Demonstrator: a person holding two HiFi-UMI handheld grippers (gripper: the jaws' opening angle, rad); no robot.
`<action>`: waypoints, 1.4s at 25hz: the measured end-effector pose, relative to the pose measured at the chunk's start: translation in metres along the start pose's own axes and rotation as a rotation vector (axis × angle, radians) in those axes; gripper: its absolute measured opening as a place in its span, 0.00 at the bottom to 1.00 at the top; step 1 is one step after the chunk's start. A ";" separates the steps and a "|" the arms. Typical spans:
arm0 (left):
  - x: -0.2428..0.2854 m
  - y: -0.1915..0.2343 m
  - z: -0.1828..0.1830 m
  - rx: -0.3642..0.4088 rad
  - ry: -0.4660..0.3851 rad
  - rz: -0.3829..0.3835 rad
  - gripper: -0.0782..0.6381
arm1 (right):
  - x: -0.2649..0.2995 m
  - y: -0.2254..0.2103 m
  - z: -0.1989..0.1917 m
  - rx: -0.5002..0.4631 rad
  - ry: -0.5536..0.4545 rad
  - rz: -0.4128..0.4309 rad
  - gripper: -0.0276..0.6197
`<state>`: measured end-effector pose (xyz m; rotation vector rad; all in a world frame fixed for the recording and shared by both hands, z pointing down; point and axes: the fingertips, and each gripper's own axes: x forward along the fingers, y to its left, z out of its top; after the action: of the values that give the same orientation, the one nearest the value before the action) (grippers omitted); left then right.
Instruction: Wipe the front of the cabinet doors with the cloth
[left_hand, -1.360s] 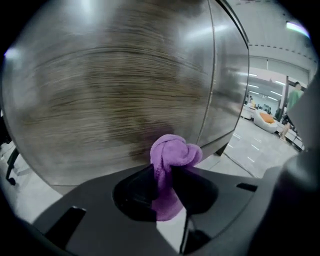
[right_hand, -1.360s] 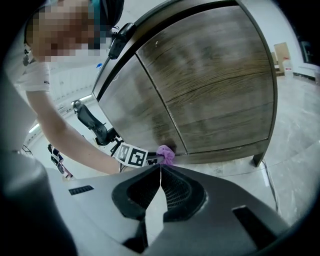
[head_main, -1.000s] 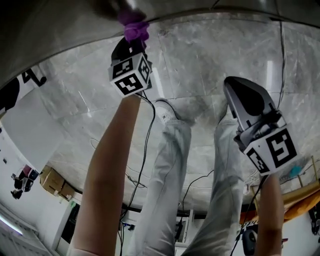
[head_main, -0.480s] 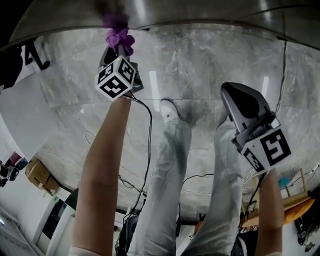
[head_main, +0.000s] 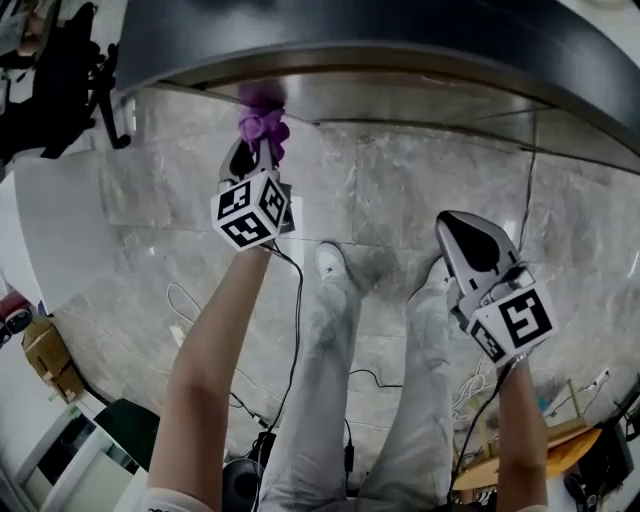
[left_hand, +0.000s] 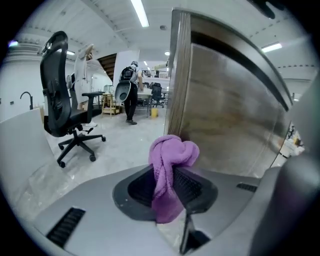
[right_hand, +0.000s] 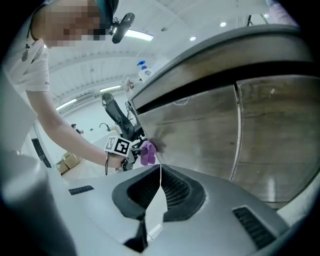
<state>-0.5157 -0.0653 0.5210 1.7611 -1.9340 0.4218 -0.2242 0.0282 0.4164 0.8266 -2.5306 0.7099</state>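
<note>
- Left gripper view first: the left tongs (left_hand: 167, 186) are clamped on a small purple fleecy cloth (left_hand: 170, 155). It's wadded into a knot that pokes up past the tips, with a tail hanging down between the jaws.
- The knot sits centre frame, right at the left edge of the brushed, brownish metal cabinet door (left_hand: 230, 115). In the right gripper view it looks pressed against the panel, though I wouldn't swear to contact.
- The right tongs (right_hand: 160, 192) have their jaws closed together on nothing, and they hang low and well apart from the cloth, at the right of the head view.
- Biggest risk, I'd say: the wad is so small that only a dab of fabric meets the door. Tilt the tongs a bit and the hard tips could scrape the finish.
- Second: drag across the panel could tug the cloth loose, since only a narrow strip of it is pinched.
- Third: it's so near the door's edge that a stroke toward frame left would probably slide off the panel.
</note>
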 end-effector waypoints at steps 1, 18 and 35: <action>-0.011 -0.007 0.015 0.012 -0.016 -0.025 0.24 | -0.007 0.003 0.011 -0.009 -0.003 -0.003 0.09; -0.174 -0.069 0.213 0.028 -0.269 -0.235 0.24 | -0.155 0.034 0.150 -0.032 -0.177 -0.184 0.09; -0.412 -0.135 0.315 -0.133 -0.353 -0.370 0.24 | -0.360 0.130 0.270 -0.049 -0.479 -0.313 0.09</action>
<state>-0.4075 0.0950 0.0213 2.1526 -1.7449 -0.1539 -0.0878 0.1221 -0.0221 1.4815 -2.7050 0.3774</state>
